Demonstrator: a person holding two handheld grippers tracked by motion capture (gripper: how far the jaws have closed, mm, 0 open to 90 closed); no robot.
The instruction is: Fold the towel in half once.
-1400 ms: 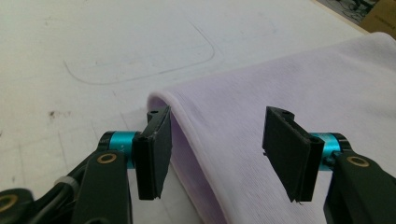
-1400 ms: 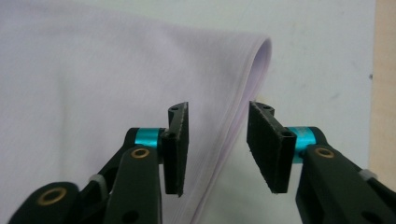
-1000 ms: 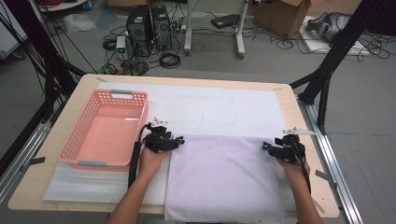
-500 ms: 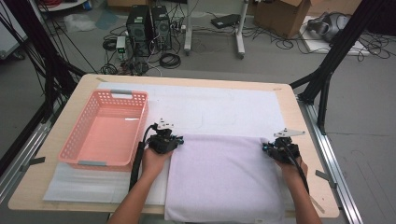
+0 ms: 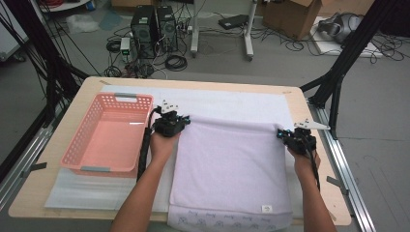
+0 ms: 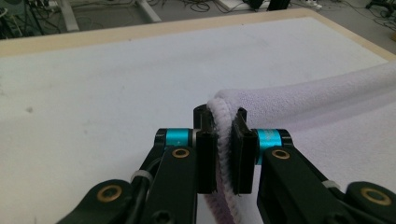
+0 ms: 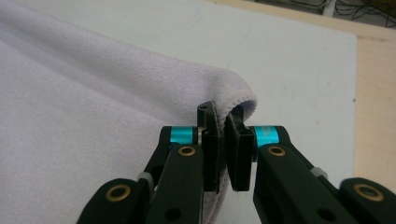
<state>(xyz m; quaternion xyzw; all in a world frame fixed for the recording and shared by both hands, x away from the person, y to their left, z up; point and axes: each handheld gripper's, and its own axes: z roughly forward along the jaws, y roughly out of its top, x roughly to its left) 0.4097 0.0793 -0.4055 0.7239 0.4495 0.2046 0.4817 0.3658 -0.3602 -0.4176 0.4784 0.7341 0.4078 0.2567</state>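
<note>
A pale lilac towel (image 5: 232,164) lies spread on the white mat, its near end hanging over the table's front edge. My left gripper (image 5: 186,121) is shut on the towel's far left corner; in the left gripper view the towel edge (image 6: 224,135) is pinched between the jaws of the left gripper (image 6: 225,140). My right gripper (image 5: 280,133) is shut on the far right corner; the right gripper view has the towel hem (image 7: 233,100) clamped in the right gripper (image 7: 223,140). Both corners are lifted a little off the mat, and the far edge runs taut between them.
A pink plastic basket (image 5: 82,145) stands on the left part of the table, close to my left hand. The white mat (image 5: 232,104) stretches beyond the towel to the table's far edge. A black frame leg (image 5: 338,82) rises at the back right.
Both grippers have moved away from me toward the far side, pulling the towel's far edge forward and stretching the cloth flatter. Both stay shut on their corners.
</note>
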